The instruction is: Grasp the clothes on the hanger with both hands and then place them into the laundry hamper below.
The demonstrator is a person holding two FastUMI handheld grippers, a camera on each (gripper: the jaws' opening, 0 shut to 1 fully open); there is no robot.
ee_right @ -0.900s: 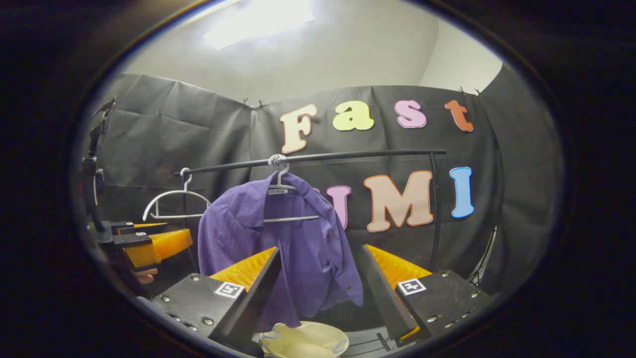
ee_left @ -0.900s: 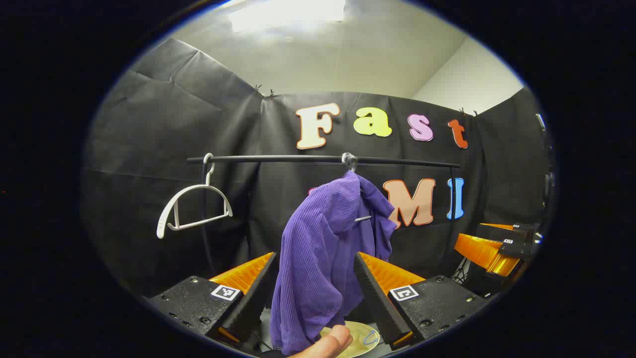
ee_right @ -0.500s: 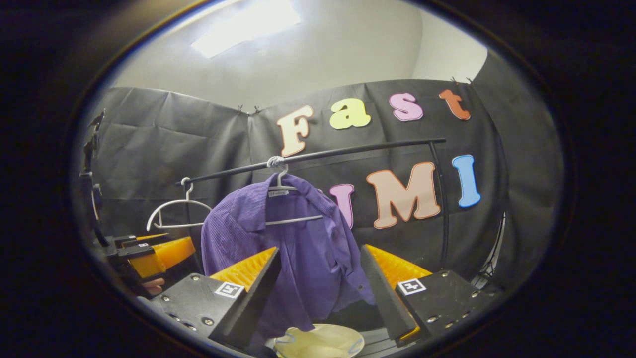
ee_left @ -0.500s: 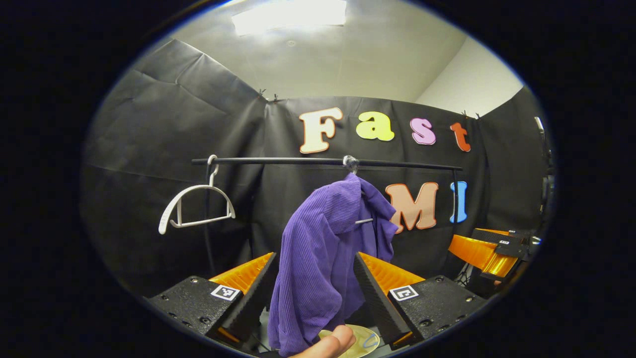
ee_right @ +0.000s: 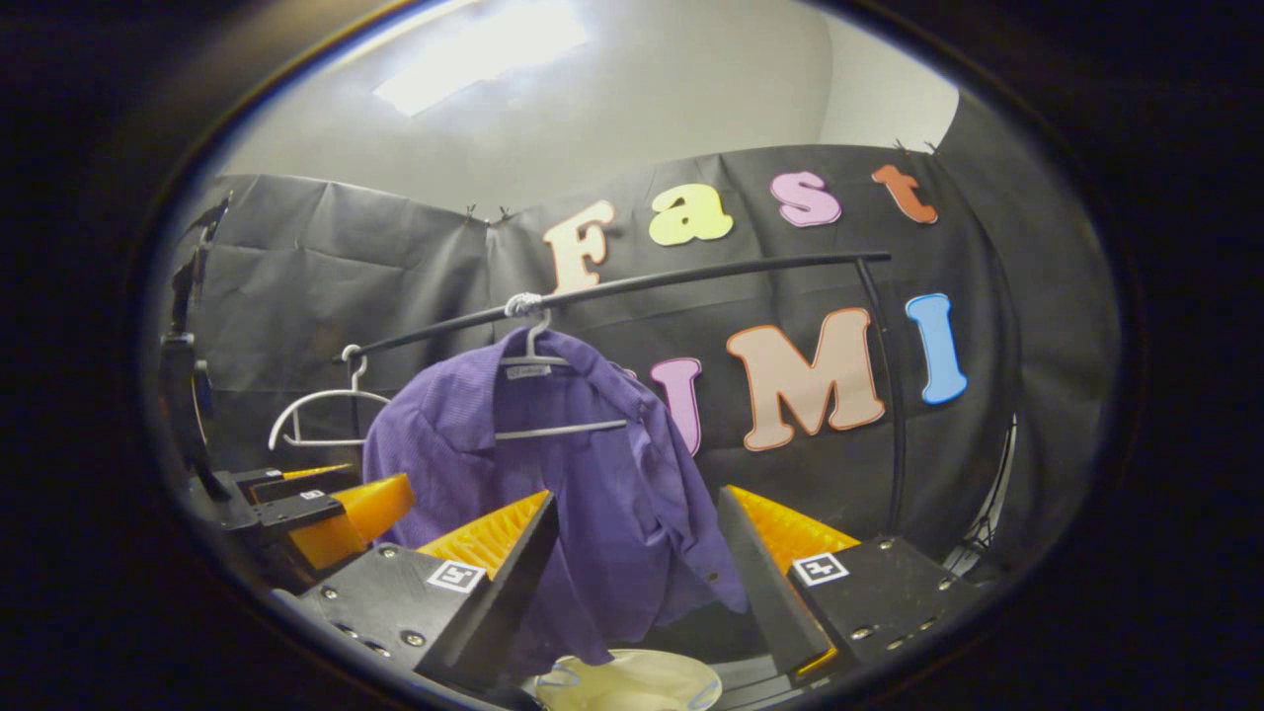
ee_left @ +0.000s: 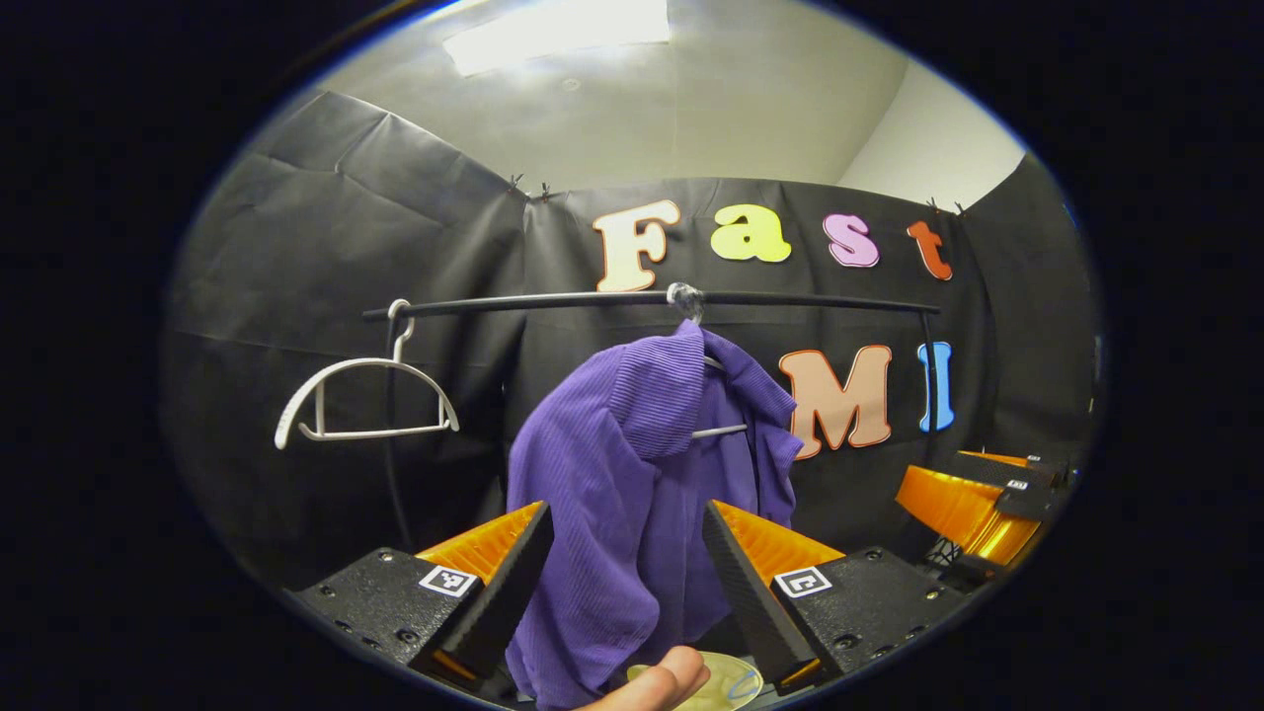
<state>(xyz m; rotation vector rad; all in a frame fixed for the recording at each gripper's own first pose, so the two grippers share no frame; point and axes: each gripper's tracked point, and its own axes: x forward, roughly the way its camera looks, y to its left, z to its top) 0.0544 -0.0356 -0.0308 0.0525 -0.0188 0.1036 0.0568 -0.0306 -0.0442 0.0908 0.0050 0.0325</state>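
while both tools sit spread and empty, i've got the shirt (ee_left: 632,494) hanging on its hanger (ee_right: 553,415) from the rail (ee_left: 790,299), well above the pale hamper (ee_right: 632,681) peeking in at the bottom. left tool (ee_left: 627,578) is released, its two fingers wide apart with the cloth framed between them but farther off, nothing pinched. right tool (ee_right: 637,578) is likewise released, lined up on the shirt's lower front, not touching it as far as i can judge.

i'd say they're held this way so each can close on its own side of the garment: a limp shirt lifted from one point would drag and snag on the hanger, so two grips make sense. the hamper sits right under the rail so the drop is short.

now the views. left gripper view catches the shirt nearly edge-on, one shoulder and sleeve toward me, plus a fingertip (ee_left: 662,681) at the bottom edge and the right tool off to the side (ee_left: 973,504). right gripper view gives me the open front instead, collar, the hanger's crossbar, the placket, and the left tool (ee_right: 326,504) low beside the sleeve. both catch the spare hanger (ee_left: 360,400) further along the rail, bare.
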